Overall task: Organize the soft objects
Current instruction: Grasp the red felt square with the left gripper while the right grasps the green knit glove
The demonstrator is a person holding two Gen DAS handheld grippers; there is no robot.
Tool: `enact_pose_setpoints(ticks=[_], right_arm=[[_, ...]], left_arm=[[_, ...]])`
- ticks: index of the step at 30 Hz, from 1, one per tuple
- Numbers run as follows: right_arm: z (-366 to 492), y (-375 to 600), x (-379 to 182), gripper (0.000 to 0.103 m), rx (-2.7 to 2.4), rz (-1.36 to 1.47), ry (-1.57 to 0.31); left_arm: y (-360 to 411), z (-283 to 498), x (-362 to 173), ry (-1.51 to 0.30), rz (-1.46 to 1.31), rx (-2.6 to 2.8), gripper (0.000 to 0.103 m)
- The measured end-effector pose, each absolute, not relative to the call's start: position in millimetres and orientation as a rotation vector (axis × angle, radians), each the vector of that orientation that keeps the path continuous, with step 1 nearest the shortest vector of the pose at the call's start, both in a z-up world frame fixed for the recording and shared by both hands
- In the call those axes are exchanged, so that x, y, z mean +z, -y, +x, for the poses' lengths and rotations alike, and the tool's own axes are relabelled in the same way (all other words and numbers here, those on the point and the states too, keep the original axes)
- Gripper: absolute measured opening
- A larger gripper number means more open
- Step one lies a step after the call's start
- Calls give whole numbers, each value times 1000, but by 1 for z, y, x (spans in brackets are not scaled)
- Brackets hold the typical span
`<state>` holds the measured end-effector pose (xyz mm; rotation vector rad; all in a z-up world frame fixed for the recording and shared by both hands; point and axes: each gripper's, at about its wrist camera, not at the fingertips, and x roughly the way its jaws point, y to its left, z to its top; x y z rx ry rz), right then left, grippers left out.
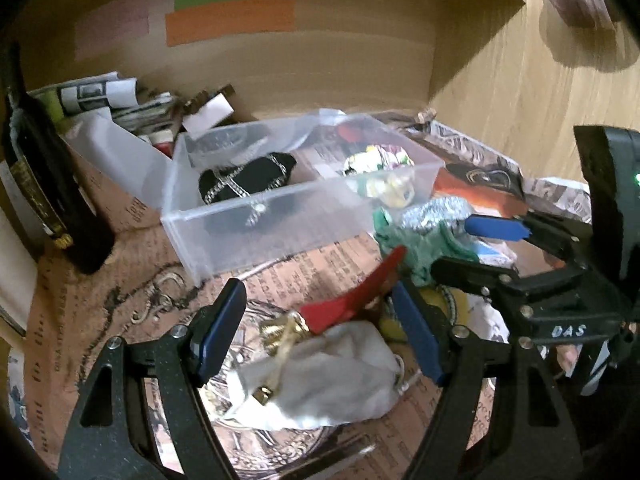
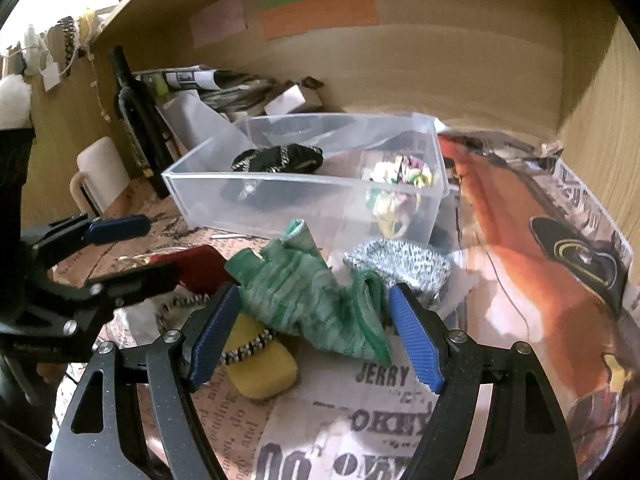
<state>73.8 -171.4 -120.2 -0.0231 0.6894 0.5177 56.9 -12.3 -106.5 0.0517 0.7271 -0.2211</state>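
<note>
the right gripper (image 2: 316, 336) stands spread around a crumpled green knit glove (image 2: 312, 300), over newsprint (image 2: 384, 408) reading "jerry". the left gripper (image 1: 316, 336) gapes above a white cloth pouch (image 1: 340, 380), its contents unclear. behind the glove lies a grey speckled knit piece (image 2: 400, 262); beyond, a clear plastic bin (image 2: 304, 196) holds a black chained item (image 2: 280, 158), blurred.
</note>
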Motion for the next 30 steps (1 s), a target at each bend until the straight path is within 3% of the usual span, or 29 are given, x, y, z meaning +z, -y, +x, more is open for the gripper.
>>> enact_pose_setpoints(ticks=[3,7,9,13,18,21,22,30], right_arm=[[79,173,-125,74,509,-5,-714],[85,176,-133,71,507,19,-745],[87,177,-134,59,514,27,-757],[90,179,-137,46,516,43,-768],[95,181,-144,15,497,40,-781],[95,183,-143,12,494,43,-769],[94,183,-142,11,493,38,-762],[81,180,-114,10,511,2,-658]], left_arm=[[13,63,-113,-755,37,-229,75],[10,73,-118,-782,10,-234,62],[8,76,-119,-783,-5,-233,59],[5,79,-120,-787,-15,-236,42],[2,81,-119,-781,-15,-221,28],[1,80,-117,-775,-17,-213,20],[1,80,-115,-770,-15,-210,11],[-10,73,-92,-695,-33,-186,8]])
